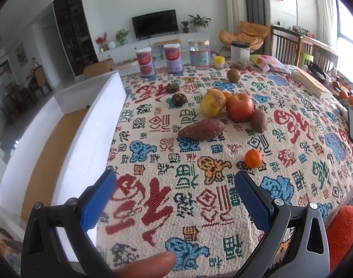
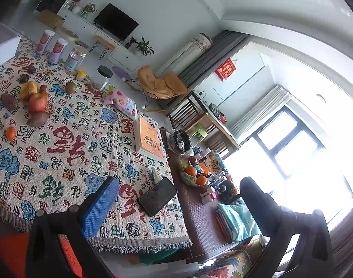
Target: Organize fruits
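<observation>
At the left edge of the patterned tablecloth (image 1: 199,199) stands a white open box (image 1: 90,125), and the left gripper (image 1: 175,183) hovers beside it with its blue-padded jaws spread wide and empty. Further right on the cloth lie two sweet potatoes (image 1: 200,129), a wrinkled yellow apple (image 1: 212,102) touching a red apple (image 1: 240,106), a kiwi (image 1: 233,75) behind them and a mandarin (image 1: 252,158) apart in front. The right gripper (image 2: 179,190), jaws also wide and holding nothing, hangs over the cloth's right end near a phone (image 2: 157,195) and an orange book (image 2: 151,139).
</observation>
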Demonstrator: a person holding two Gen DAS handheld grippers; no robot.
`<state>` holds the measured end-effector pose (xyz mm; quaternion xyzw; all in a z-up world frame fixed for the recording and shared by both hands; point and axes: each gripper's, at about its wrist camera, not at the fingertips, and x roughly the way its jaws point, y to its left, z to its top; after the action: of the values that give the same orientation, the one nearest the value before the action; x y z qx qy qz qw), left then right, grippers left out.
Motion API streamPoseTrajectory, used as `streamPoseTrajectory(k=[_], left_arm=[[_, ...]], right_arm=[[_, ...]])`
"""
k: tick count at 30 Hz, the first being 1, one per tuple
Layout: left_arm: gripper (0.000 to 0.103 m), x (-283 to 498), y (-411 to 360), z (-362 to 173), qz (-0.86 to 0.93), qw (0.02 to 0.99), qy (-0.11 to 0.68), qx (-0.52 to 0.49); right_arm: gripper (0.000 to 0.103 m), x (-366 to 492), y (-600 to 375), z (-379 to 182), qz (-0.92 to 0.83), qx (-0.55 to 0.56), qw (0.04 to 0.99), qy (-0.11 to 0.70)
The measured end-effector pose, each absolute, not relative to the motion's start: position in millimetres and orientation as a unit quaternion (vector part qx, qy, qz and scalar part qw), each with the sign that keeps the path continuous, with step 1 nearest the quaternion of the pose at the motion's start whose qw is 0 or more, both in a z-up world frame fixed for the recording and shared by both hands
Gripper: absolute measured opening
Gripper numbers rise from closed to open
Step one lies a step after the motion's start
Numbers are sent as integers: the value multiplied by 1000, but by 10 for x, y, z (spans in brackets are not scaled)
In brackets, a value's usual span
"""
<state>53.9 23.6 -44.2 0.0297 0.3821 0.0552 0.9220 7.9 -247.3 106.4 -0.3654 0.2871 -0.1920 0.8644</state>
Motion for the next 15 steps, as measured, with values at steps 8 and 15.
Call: streamPoseTrajectory(k=[8,15], left_arm=[[102,1021,33,-1203,57,896,438,45],[103,1268,141,-1399,61,883,465,-3]], right_arm=[[103,656,-2072,-178,58,-5,932,357],[103,1070,-1769,-720,30,76,938,337]])
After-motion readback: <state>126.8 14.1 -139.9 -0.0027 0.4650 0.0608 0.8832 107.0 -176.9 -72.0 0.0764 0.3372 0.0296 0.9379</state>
